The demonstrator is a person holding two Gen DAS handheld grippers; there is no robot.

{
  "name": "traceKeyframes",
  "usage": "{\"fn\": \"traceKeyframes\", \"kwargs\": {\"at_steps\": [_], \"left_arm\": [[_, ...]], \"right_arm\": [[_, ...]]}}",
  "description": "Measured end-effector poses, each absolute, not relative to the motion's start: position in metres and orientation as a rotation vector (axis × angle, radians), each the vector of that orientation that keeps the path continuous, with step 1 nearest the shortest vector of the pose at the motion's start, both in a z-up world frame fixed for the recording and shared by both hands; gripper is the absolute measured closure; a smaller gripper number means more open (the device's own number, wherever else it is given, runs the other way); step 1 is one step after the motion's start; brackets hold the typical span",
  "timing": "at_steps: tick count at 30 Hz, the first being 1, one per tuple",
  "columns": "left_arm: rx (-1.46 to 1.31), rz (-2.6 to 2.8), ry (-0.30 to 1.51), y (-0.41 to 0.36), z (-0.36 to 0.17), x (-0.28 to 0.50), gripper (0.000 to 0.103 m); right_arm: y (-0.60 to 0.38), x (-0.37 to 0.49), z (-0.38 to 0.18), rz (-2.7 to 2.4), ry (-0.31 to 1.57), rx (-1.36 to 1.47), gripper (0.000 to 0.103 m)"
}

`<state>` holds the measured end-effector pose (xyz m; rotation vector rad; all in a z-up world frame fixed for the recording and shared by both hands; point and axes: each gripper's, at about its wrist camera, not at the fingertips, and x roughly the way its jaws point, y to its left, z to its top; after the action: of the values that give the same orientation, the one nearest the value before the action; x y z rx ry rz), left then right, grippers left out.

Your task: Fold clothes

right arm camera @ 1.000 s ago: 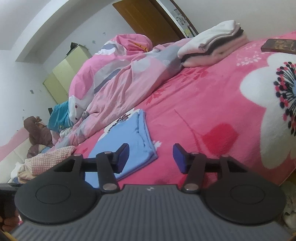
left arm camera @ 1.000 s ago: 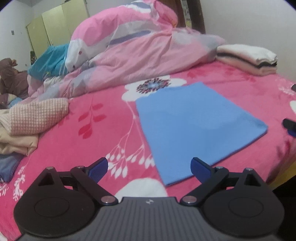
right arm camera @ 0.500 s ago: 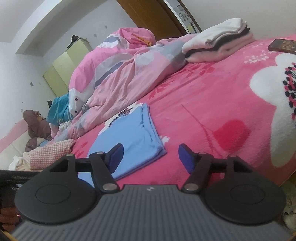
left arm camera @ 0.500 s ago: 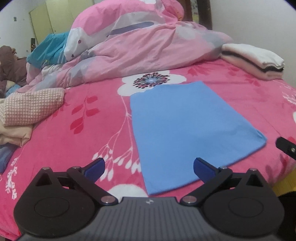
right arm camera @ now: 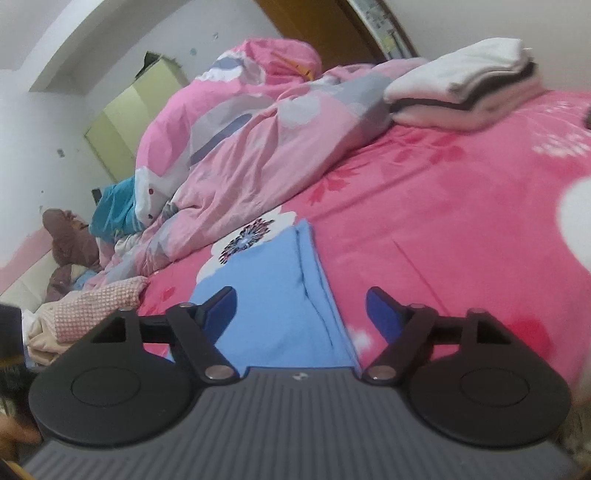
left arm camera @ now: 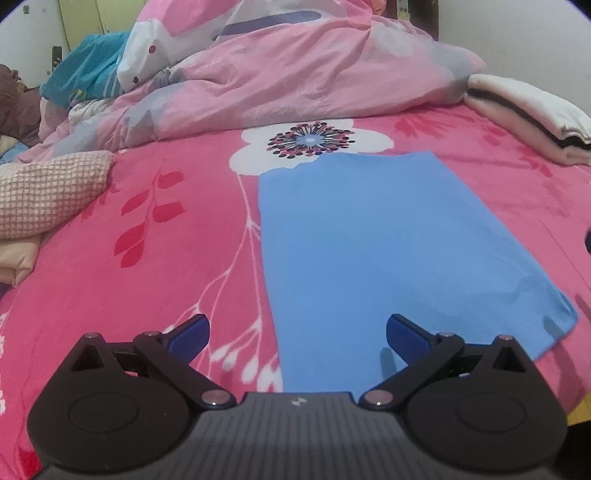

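A big bed [left arm camera: 110, 229] fills both views. Its cover is bright pink with white flowers and red leaves on it. A blue cloth [left arm camera: 388, 258] lies flat on the bed, folded into a long shape. In the left view it sits in the middle and lower right of the frame. In the right view [right arm camera: 280, 295] it is low in the middle, and its folded edge shows as a line.

At the top of the left view a puffy pink quilt [left arm camera: 295, 74] is heaped up. A stack of folded clothes [left arm camera: 528, 114], white on top with a dark layer under it, sits at the upper right. A pink checked cloth [left arm camera: 44, 192] lies at the left edge. A teal pillow [left arm camera: 88, 74] is at the upper left.

In the right view, pale green cupboards [right arm camera: 125, 122] stand against a white wall at the upper left. A brown door [right arm camera: 321, 33] is at the top.

The left gripper [left arm camera: 297, 332] has its jaws wide apart over the near end of the blue cloth. The right gripper [right arm camera: 301, 314] has jaws that have just been opening, and they grip nothing.
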<state>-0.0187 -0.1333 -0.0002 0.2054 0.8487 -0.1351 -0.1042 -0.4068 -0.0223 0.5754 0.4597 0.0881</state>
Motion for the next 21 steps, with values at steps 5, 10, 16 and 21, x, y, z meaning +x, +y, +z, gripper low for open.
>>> {"fn": "traceKeyframes", "kwargs": {"at_steps": [5,10,16,21], "left_arm": [[0.204,-0.126,0.872,-0.136,-0.009,-0.007,0.001],[0.206,-0.128,0.898,-0.139,-0.018,-0.002,0.001],[0.201,-0.136,0.912,-0.138,-0.025,0.001,0.000],[0.185,-0.145,0.919,-0.135,-0.027,0.002,0.000]], "right_arm": [[-0.421,-0.049,-0.031,0.130,0.610,0.663,0.020],[-0.427,-0.015,-0.047,0.118,0.733,0.701,0.017],[-0.421,-0.006,-0.052,0.122,0.788,0.739,0.001],[-0.415,-0.002,-0.049,0.091,0.806,0.714,0.001]]}}
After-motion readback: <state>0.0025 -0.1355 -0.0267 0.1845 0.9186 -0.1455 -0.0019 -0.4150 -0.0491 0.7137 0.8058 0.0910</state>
